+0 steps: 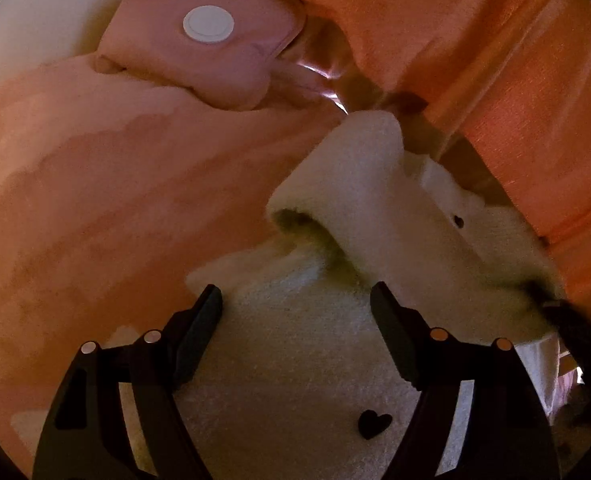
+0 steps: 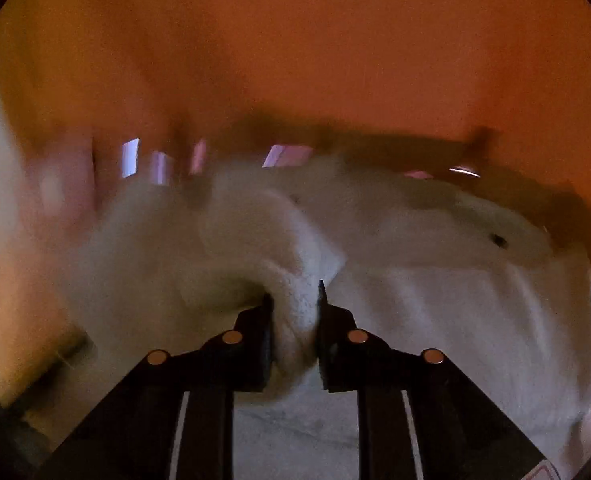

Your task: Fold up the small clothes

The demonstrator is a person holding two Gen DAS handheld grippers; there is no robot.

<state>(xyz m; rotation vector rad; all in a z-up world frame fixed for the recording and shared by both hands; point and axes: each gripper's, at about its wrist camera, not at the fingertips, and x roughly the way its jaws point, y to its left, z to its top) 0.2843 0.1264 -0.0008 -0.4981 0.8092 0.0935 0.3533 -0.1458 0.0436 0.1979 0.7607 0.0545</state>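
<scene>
Currently, by item:

Garment: a small cream fleece top (image 1: 295,360) with a black heart patch (image 1: 373,424) lies on orange bedding (image 1: 515,80); one sleeve (image 1: 347,184) is doubled over its body, cuff opening toward the left wrist camera.

Left gripper (image 1: 295,304): fingers spread wide above the fleece body, nothing between the pads, not gripping.

Right gripper (image 2: 295,300): fingers closed on a thick roll of the cream fleece (image 2: 295,320), which bulges between the pads; the right wrist view is smeared with motion blur.

Neighbours: a pink folded cloth (image 1: 199,60) with a white round disc (image 1: 208,24) sits beyond the top, apart from it; a peach blanket (image 1: 75,200) lies to the left.

Step, as I judge it: one side being drawn over for a fold while the left hand is free to pin the body.

Risk, slip: the pinch holds a bunched roll, not a flat edge; fluffy pile may creep out under a quick pull.

Risk, drag: with nothing pressing the body down, the whole top could slide on the soft bedding and undo the doubled sleeve.

Risk, crooked fold: bunched fabric may land lumpy or skewed.
</scene>
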